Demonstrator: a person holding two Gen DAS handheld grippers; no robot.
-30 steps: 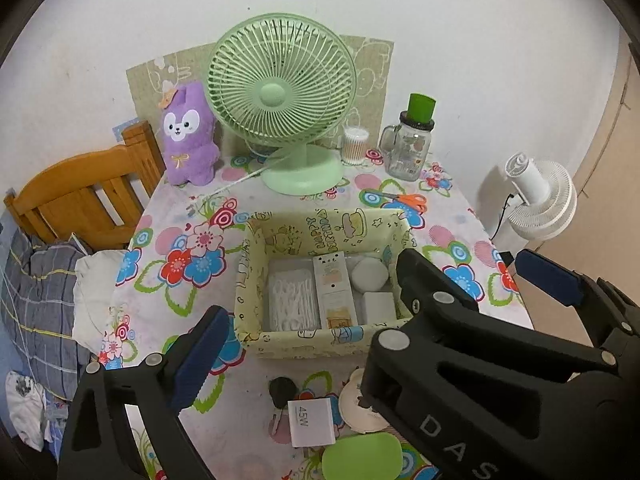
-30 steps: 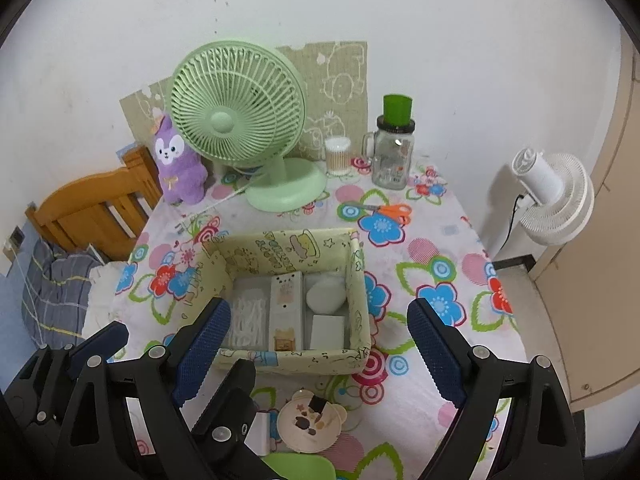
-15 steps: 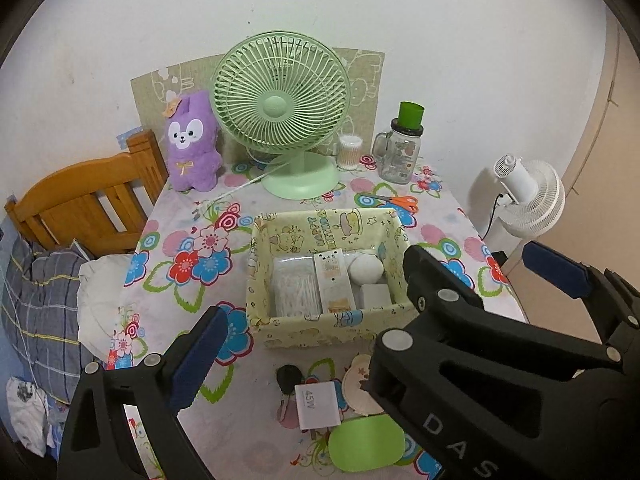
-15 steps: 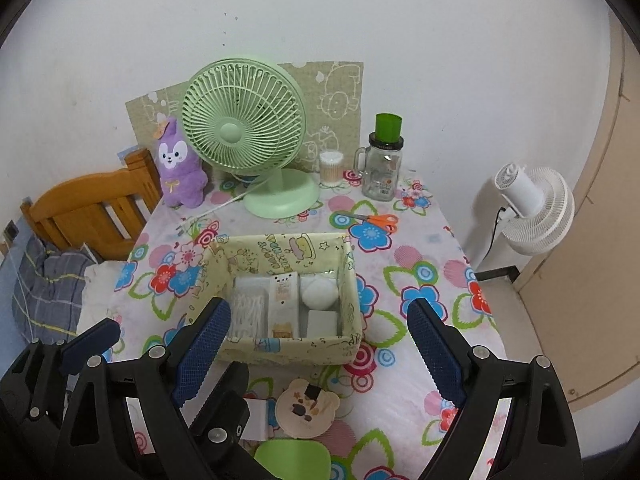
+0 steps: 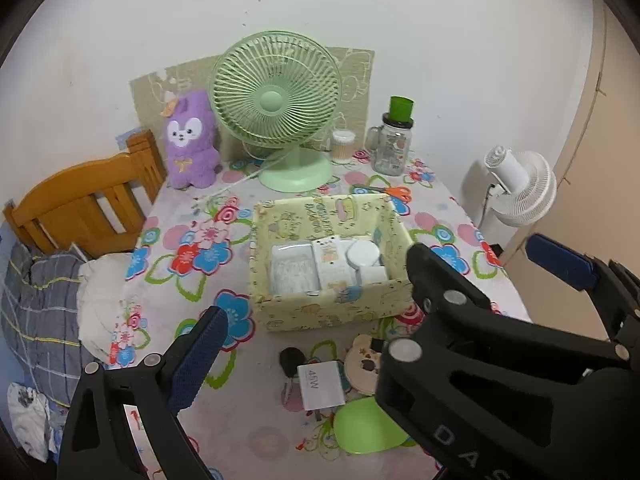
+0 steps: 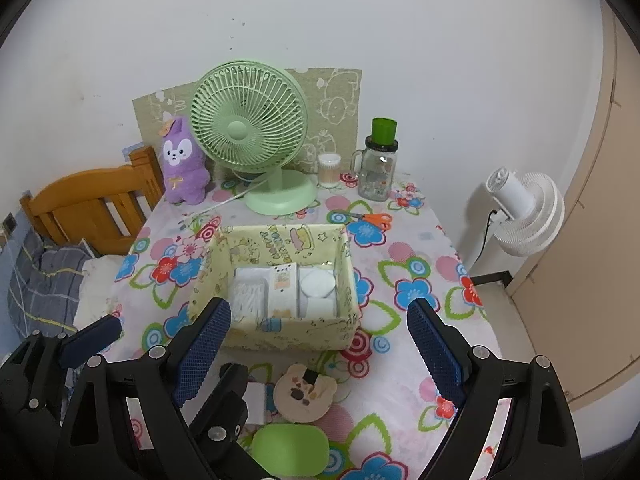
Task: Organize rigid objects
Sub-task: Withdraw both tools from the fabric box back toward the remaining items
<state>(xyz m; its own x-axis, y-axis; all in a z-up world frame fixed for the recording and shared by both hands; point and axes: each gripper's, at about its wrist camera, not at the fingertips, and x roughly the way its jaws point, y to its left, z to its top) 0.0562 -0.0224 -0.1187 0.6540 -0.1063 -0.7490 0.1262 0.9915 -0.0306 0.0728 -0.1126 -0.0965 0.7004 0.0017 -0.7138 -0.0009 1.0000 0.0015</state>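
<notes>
A yellow patterned box (image 5: pixel 332 308) (image 6: pixel 280 336) sits mid-table and holds several white items. In front of it lie a black car key (image 5: pixel 291 358), a white 45W charger (image 5: pixel 320 385) (image 6: pixel 256 402), a round bear-shaped case (image 5: pixel 360 364) (image 6: pixel 305 397) and a green oval case (image 5: pixel 366 426) (image 6: pixel 290 449). My left gripper (image 5: pixel 312 336) is open and empty, held above these loose items. My right gripper (image 6: pixel 320 340) is open and empty, above the box's front edge. Each gripper shows in the other's view.
At the table's back stand a green desk fan (image 6: pixel 256 140), a purple plush (image 6: pixel 182 162), a cotton swab jar (image 6: pixel 329 170) and a glass jar with a green lid (image 6: pixel 378 164). Orange scissors (image 6: pixel 370 218) lie nearby. A wooden bed frame (image 6: pixel 88 208) is left, a white fan (image 6: pixel 524 216) right.
Both grippers have pulled back and up from the table, so the box and loose items look smaller and farther. Nothing on the table has moved. Both grippers stay open.
</notes>
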